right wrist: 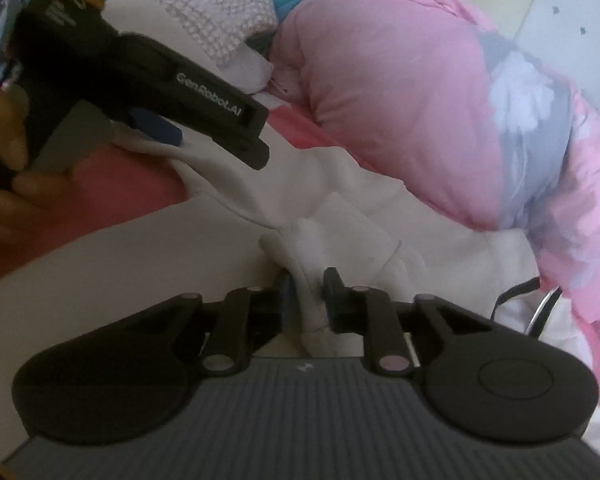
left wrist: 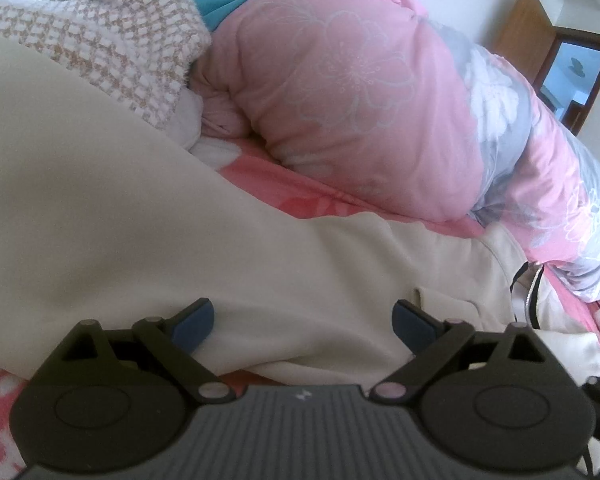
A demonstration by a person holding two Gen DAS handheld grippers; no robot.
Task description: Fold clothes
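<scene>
A cream garment (left wrist: 260,248) lies spread on a pink floral bedsheet (left wrist: 284,196), beside a heaped pink quilt (left wrist: 340,92). In the right wrist view a fold of that garment stands between the narrow-set fingers of the right gripper (right wrist: 309,300); whether the pads press on it cannot be told. The left gripper (left wrist: 304,320) hovers over the cloth with its jaws wide apart, holding nothing. A checked blanket (left wrist: 100,40) lies behind.
</scene>
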